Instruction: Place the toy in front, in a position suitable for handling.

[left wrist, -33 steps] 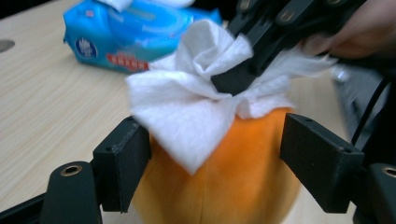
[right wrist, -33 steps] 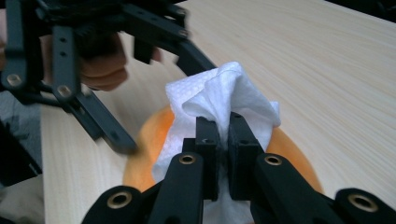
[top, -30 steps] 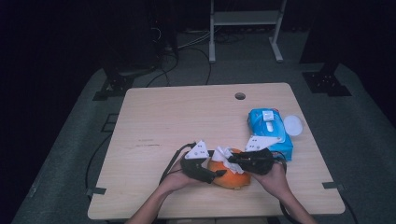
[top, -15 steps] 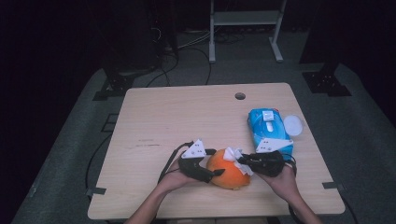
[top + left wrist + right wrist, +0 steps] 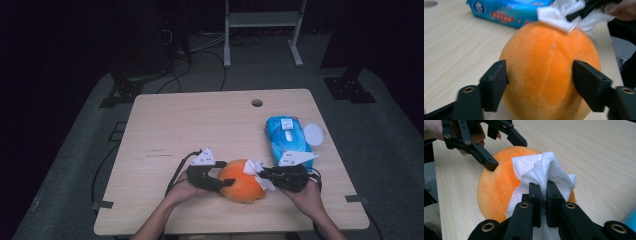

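Left gripper [image 5: 540, 82] jaws, just closing, clamp the orange plush ball [image 5: 242, 180]; right gripper [image 5: 543, 187] jaws pinch a white wipe [image 5: 541, 171] against its top

Blue wet-wipe pack [image 5: 287, 137] lying flat near table's [image 5: 200, 125] right edge; small white round lid [image 5: 313, 133] just beside it. Round hole [image 5: 257, 103] near far edge. White metal stand [image 5: 262, 20] beyond table.

High view looks down; both gripper views close, sharing orange plush [image 5: 549, 70].
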### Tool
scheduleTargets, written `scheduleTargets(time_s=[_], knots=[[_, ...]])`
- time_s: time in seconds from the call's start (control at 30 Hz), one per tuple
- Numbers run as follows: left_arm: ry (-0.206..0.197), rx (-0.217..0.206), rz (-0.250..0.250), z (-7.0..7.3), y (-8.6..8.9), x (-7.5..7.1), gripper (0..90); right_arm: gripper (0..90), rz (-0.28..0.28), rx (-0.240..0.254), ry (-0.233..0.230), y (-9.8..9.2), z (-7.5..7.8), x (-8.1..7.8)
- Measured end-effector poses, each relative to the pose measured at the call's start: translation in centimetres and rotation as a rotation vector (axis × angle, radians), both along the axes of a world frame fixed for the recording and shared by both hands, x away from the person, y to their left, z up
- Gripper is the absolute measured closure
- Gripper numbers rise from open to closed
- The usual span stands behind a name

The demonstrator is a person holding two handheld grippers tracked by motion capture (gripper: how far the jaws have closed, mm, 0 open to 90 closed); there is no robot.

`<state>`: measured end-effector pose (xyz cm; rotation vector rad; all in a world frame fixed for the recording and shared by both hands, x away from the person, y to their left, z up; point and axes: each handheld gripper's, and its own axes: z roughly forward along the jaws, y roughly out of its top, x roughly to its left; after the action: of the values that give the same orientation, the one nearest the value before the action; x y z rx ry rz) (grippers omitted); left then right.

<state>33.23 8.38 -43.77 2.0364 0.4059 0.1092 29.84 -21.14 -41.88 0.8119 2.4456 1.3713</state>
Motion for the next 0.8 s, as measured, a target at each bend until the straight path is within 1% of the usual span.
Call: scheduleTargets(time_s=[0.03, 0.07, 0.13, 0.17, 0.2, 0.27, 0.3, 0.33, 0.37, 0.4, 0.47, 0.53, 0.57, 0.6, 0.63, 0.67, 0.73, 0.77, 0.8], knots=[[0.0, 0.0, 0.0, 0.0, 0.0, 0.0, 26.6, 84.0, -0.001, -0.003, -0.003, 0.1, 0.0, 0.0], [-0.023, -0.015, -0.019, 0.4, -0.1, -0.2, 26.6, 84.0, -0.001, -0.003, -0.003, 0.1, 0.0, 0.0], [-0.058, -0.044, -0.053, 1.0, -0.4, -0.4, 27.7, 84.0, 0.007, -0.005, -0.019, 0.5, 0.2, 0.0], [-0.069, -0.048, -0.049, 1.1, -0.5, -0.5, 29.2, 84.0, 0.018, 0.003, -0.025, 0.7, 0.3, 0.1], [-0.071, -0.029, -0.039, 1.0, -0.6, -0.4, 29.8, 83.9, 0.025, 0.007, -0.029, 1.1, 0.5, 0.1], [-0.052, -0.022, -0.023, 0.5, -0.4, -0.1, 32.3, 83.9, 0.028, -0.012, -0.053, 1.7, 0.8, 0.3], [-0.044, -0.013, -0.012, 0.3, -0.2, 0.0, 33.3, 83.9, 0.028, -0.011, -0.057, 1.8, 0.9, 0.4], [-0.036, -0.002, -0.004, 0.1, 0.0, 0.1, 34.7, 83.9, 0.026, -0.005, -0.046, 1.7, 0.7, 0.7], [-0.02, -0.001, 0.002, 0.0, 0.2, 0.2, 34.7, 83.9, 0.026, -0.005, -0.046, 1.7, 0.7, 0.7], [-0.008, 0.002, 0.006, -0.1, 0.3, 0.2, 34.9, 83.9, 0.024, 0.005, -0.038, 1.6, 0.5, 0.8], [-0.004, 0.011, 0.005, -0.2, 0.4, 0.2, 35.0, 83.9, 0.014, 0.021, -0.016, 1.0, 0.1, 0.7], [0.003, 0.016, 0.012, -0.3, 0.6, 0.3, 35.0, 83.9, 0.003, 0.009, -0.002, 0.3, -0.5, 0.4], [0.003, 0.016, 0.012, -0.3, 0.6, 0.3, 35.0, 83.9, 0.003, 0.009, -0.002, 0.3, -0.5, 0.4], [0.007, 0.017, 0.014, -0.4, 0.8, 0.4, 35.0, 83.9, 0.0, 0.008, 0.008, 0.1, -0.7, 0.3], [0.012, 0.011, 0.02, -0.5, 0.7, 0.5, 34.9, 83.9, -0.002, 0.006, 0.013, -0.1, -0.8, 0.0], [0.013, 0.015, 0.023, -0.5, 0.7, 0.5, 34.9, 83.9, 0.001, 0.002, 0.017, -0.1, -0.9, -0.2], [0.01, 0.02, 0.036, -0.6, 0.6, 0.6, 34.9, 83.9, 0.045, 0.011, 0.014, 0.3, -0.6, -1.0], [0.01, 0.02, 0.036, -0.6, 0.6, 0.6, 34.9, 83.9, 0.045, 0.011, 0.014, 0.3, -0.6, -1.0], [0.024, 0.007, 0.046, -0.7, 0.7, 0.7, 34.9, 83.9, 0.086, 0.022, 0.003, 0.9, -0.2, -1.4]])
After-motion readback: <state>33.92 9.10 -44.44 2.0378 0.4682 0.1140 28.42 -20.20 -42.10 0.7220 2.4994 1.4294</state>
